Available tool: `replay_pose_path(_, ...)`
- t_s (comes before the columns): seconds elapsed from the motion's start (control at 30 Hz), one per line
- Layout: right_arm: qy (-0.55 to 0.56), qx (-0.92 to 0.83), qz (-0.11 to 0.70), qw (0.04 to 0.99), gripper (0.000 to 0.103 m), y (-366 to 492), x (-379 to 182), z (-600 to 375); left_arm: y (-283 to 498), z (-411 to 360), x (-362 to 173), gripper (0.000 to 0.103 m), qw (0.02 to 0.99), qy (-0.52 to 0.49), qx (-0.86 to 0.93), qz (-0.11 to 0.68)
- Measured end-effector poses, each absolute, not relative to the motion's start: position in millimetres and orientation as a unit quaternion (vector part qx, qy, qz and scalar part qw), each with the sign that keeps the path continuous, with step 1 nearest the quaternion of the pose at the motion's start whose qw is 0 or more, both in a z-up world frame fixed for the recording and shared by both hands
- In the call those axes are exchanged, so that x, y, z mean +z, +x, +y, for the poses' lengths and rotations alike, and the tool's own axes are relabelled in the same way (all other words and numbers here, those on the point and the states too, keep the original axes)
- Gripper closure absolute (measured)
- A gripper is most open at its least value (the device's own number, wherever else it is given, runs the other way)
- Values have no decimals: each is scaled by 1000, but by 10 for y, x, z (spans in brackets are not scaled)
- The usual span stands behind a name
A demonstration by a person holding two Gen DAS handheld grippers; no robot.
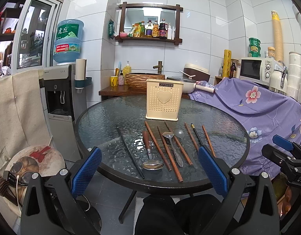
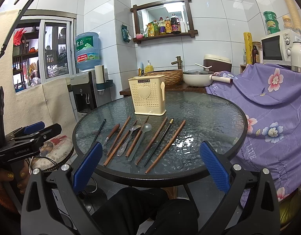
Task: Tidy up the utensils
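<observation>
Left wrist view first: the left gripper (image 1: pixel 150 174) is held low at the near edge of the round glass table (image 1: pixel 103 117), its two blue fingers (image 1: pixel 85 168) spread wide with nothing between them. All the utensils lie flat on the glass in a loose row. From left to right there is a black chopstick (image 1: pixel 128 149), a spoon with a wooden handle (image 1: pixel 149 152), several brown wooden chopsticks (image 1: pixel 166 148), a metal spoon (image 1: pixel 173 146), a clear plastic spoon (image 1: pixel 179 133) and another dark chopstick with a gold tip (image 1: pixel 196 136). Behind them stands the cream holder (image 1: pixel 163 99) with a heart on its front. Nothing pokes out of its top, so it looks empty, though the inside cannot be seen. The right gripper (image 1: pixel 283 152) shows at the right edge, off the table. Right wrist view next: the right gripper (image 2: pixel 150 172) is also wide open and holds nothing, and it hangs just in front of the table edge. The same row of utensils lies untouched, with one brown chopstick (image 2: pixel 166 145) nearest to it. The holder (image 2: pixel 147 98) stands behind them. The left gripper (image 2: pixel 29 139) shows at the left, and a hand (image 2: pixel 15 180) grips its handle. So the job seems to be at the very start. Not one piece is in the holder yet, and every chopstick and spoon must still be picked up and dropped in.
</observation>
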State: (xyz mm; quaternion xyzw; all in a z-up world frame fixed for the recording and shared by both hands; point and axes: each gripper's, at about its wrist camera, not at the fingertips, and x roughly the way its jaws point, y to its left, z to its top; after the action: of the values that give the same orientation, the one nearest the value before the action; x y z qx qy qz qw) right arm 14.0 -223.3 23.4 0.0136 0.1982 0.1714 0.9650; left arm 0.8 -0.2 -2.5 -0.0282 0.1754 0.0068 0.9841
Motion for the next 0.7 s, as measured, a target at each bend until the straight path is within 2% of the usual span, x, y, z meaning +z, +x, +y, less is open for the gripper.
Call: replay_pose_path(0.7, 14, 171, 199, 965, 5, 145, 224, -2219, 13, -25, -51, 6, 984, -27, 6, 177)
